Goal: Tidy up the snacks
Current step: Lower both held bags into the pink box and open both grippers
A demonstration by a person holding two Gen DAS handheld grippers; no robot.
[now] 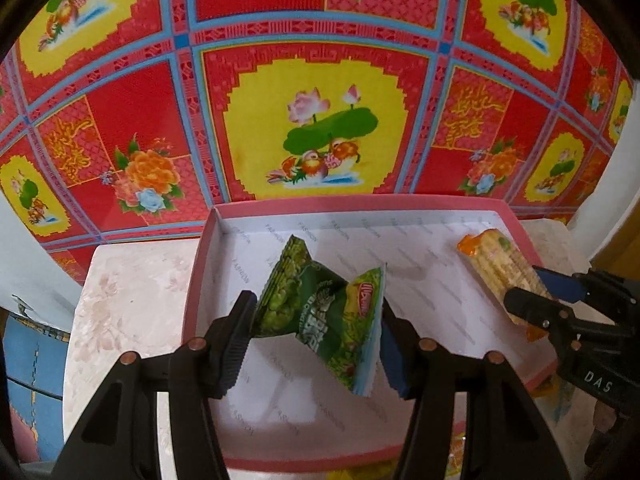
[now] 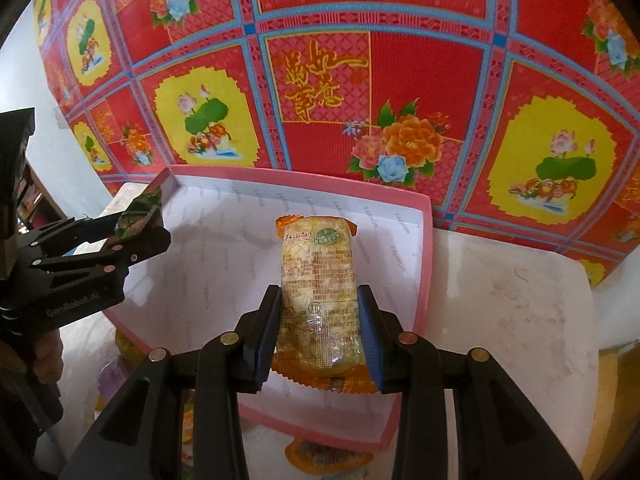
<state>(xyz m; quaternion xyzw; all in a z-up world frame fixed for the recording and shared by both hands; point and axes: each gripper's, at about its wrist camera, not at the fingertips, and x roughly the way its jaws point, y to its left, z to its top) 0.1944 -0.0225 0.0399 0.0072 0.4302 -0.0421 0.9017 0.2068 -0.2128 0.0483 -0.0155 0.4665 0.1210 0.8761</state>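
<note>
My left gripper (image 1: 316, 332) is shut on a green snack packet (image 1: 320, 312), held crumpled above the left half of a shallow pink-rimmed box (image 1: 200, 264) with a white printed lining. In the right wrist view that same packet (image 2: 140, 212) shows at the left, in the left gripper (image 2: 138, 226). My right gripper (image 2: 320, 336) is shut on a clear orange-ended cracker packet (image 2: 316, 292), held lengthwise above the box (image 2: 422, 248) over its right half. The left wrist view shows this cracker packet (image 1: 500, 264) at the right, with the right gripper (image 1: 536, 288) on it.
The box sits on a pale marbled table (image 1: 128, 288) against a red, yellow and blue flowered cloth (image 1: 320, 80). More snack packets (image 2: 328, 456) lie below the box's near edge. A hand (image 2: 44, 360) holds the left gripper's handle.
</note>
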